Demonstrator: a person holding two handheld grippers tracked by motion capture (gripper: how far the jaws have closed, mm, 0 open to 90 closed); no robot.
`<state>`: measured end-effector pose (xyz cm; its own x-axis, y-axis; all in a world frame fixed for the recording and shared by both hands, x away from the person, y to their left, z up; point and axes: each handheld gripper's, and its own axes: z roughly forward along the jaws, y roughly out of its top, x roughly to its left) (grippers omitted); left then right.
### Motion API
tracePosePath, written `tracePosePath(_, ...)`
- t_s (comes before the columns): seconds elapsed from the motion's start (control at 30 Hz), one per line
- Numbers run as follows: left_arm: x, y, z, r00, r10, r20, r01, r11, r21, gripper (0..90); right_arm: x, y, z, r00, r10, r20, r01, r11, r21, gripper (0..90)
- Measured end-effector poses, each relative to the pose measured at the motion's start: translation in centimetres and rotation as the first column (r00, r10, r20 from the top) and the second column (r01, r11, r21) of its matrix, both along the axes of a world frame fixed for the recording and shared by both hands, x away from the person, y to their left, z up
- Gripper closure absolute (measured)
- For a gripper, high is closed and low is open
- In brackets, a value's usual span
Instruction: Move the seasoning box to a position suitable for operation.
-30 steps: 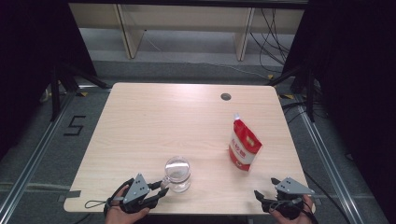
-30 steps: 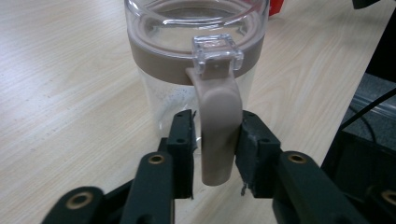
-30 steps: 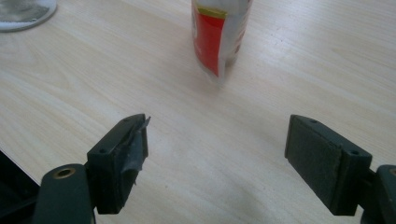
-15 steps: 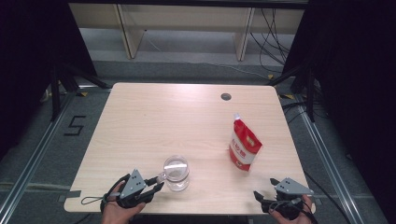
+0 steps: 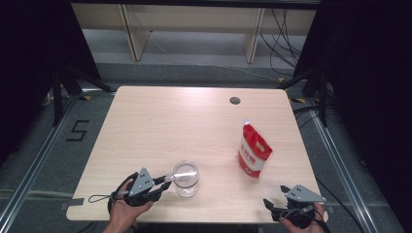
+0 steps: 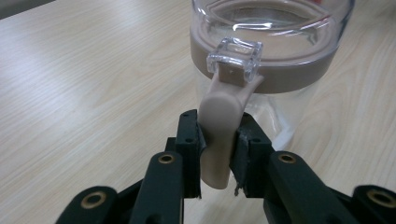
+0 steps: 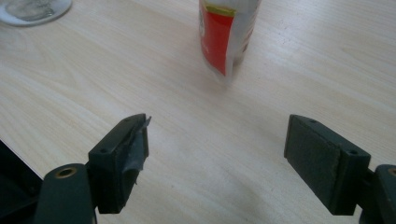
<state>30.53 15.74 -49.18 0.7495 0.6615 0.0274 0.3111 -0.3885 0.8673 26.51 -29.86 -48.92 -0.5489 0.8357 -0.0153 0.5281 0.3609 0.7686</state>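
The left gripper (image 6: pixel 219 154), jaws just closed in, pinches the latch (image 6: pixel 222 126) of the jar (image 5: pixel 186 177) at the desk's (image 5: pixel 160 126) six o'clock edge. The right gripper (image 7: pixel 219 163) hangs spread. Next, probably: flip the latch to free the lid.

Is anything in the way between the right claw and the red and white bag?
No. The open right claw faces the red and white stand-up pouch across bare light wooden table, with nothing visible between them.
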Motion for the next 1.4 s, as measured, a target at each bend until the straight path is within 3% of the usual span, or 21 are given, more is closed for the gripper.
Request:
tracePosePath(0.27,0.6,-1.6,0.0,0.9985,-0.054,0.01,0.054,0.9985,0.012,73.8,0.0,0.0,0.1,1.0,0.003,0.004,-0.003,1.0,0.01,23.0)
tracePosePath(0.37,0.8,-2.2,0.0,0.9973,-0.074,0.006,0.074,0.9973,-0.004,73.8,-0.1,0.1,0.1,1.0,0.004,0.003,-0.004,0.9999,0.014,23.0)
tracePosePath(0.4,1.0,-2.3,0.0,0.9955,-0.092,0.023,0.092,0.9957,0.015,73.8,-0.1,0.1,0.1,1.0,0.007,0.002,-0.007,0.9999,0.01,23.1)
tracePosePath(0.43,1.0,-2.5,0.0,0.996,-0.088,0.01,0.088,0.9961,-0.005,73.8,0.0,0.2,0.0,0.9999,0.014,-0.002,-0.014,0.9998,0.015,23.3)
tracePosePath(0.53,1.1,-3.0,0.0,0.9941,-0.108,0.013,0.108,0.9942,-0.002,73.6,0.0,0.2,0.0,0.9998,0.022,-0.002,-0.022,0.9995,0.022,23.8)
tracePosePath(0.57,1.2,-3.1,0.0,0.9937,-0.11,0.025,0.109,0.9939,0.013,73.6,-0.1,0.2,0.1,0.9999,0.017,0.0,-0.017,0.9998,0.013,24.0)
tracePosePath(0.73,1.4,-3.8,0.0,0.9936,-0.112,0.016,0.112,0.9937,0.005,73.5,-0.1,0.3,0.1,0.9994,0.034,0.001,-0.034,0.9994,0.008,24.3)
tracePosePath(0.83,1.8,-3.9,0.0,0.9925,-0.121,0.014,0.121,0.9926,0.004,73.6,-0.3,0.5,0.1,0.9997,0.015,-0.02,-0.015,0.9997,0.02,24.3)
tracePosePath(0.87,2.0,-3.9,0.0,0.9913,-0.129,0.025,0.129,0.9916,0.011,73.6,-0.1,0.4,0.0,0.9994,0.033,0.003,-0.033,0.9994,0.01,24.4)
tracePosePath(0.9,1.9,-3.9,0.0,0.9934,-0.115,0.007,0.115,0.9934,0.005,73.6,0.1,0.3,0.0,0.9989,0.045,0.017,-0.045,0.999,0.002,24.9)
tracePosePath(0.93,2.0,-3.9,0.0,0.9929,-0.118,0.007,0.118,0.993,0.002,73.6,-0.2,0.5,0.1,0.9995,0.032,-0.003,-0.032,0.9993,0.02,25.2)
tracePosePath(1.03,2.0,-3.9,-0.1,0.9936,-0.113,0.003,0.113,0.9935,-0.01,73.1,0.0,0.4,0.1,0.9985,0.051,0.02,-0.051,0.9987,0.008,25.2)
tracePosePath(1.13,1.8,-3.9,-0.2,0.9927,-0.12,-0.011,0.12,0.9927,0.01,65.8,-0.1,0.5,0.1,0.9986,0.052,0.012,-0.052,0.9986,0.012,25.3)
tracePosePath(1.23,1.4,-3.8,-0.3,0.9925,-0.114,-0.043,0.115,0.9932,0.019,52.9,-0.2,0.5,0.1,0.9989,0.046,-0.001,-0.046,0.9987,0.021,25.3)
tracePosePath(1.4,0.8,-2.8,0.2,0.9938,-0.091,-0.063,0.09,0.9957,-0.023,41.8,-0.3,0.5,0.1,0.9991,0.04,-0.016,-0.04,0.9988,0.029,25.4)
